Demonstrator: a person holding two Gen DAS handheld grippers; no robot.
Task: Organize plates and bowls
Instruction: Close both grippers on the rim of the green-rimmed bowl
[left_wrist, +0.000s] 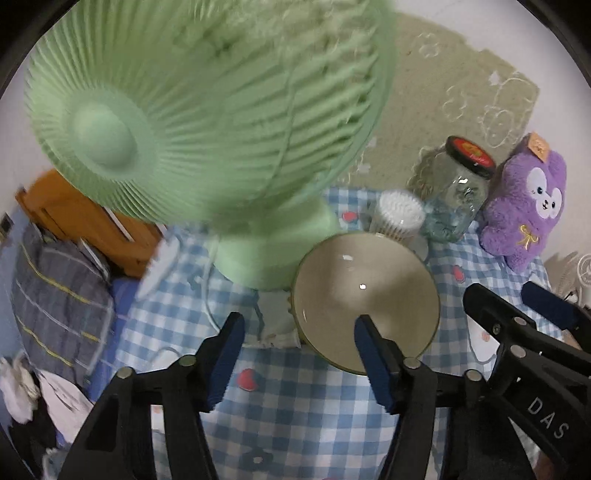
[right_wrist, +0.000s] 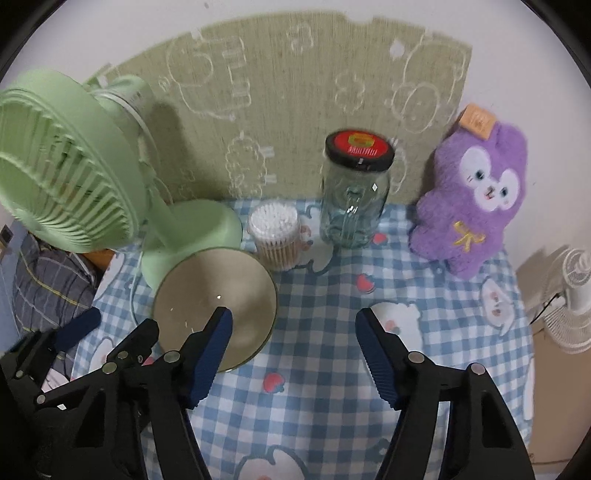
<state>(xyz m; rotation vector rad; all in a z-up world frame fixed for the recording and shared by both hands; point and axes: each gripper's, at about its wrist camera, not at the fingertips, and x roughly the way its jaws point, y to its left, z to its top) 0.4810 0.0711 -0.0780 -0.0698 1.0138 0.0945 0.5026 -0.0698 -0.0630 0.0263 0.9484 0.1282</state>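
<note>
Round beige ceramic bowl with a dark rim (left_wrist: 364, 299) sits upright and empty on the blue-and-white checked tablecloth (left_wrist: 295, 413), touching or just beside the base of the pale green desk fan (left_wrist: 207, 110) at its 9 o'clock. Left gripper (left_wrist: 299, 363) hovers over the cloth, jaws released, nothing between them; its right blue pad overlaps the bowl's near rim in the left wrist view, contact unclear. Bowl lies at about 1 o'clock from that gripper's midpoint. Right gripper (right_wrist: 295, 356) is also released, only cloth between the pads; in the right wrist view the bowl (right_wrist: 214, 291) is at 10 o'clock, the left pad overlapping its near edge. The two grippers sit side by side, each visible at the other's frame edge. Behind the bowl, toward 12 to 1 o'clock: clear cylindrical tub of cotton swabs (right_wrist: 275, 234), then a clear glass jar with a black-and-red lid (right_wrist: 354, 192), then a purple plush toy (right_wrist: 472, 199) at the far right, all standing near the beige patterned wall mat (right_wrist: 288, 92). Small white fan (right_wrist: 572, 295) stands off the table's right edge.
</note>
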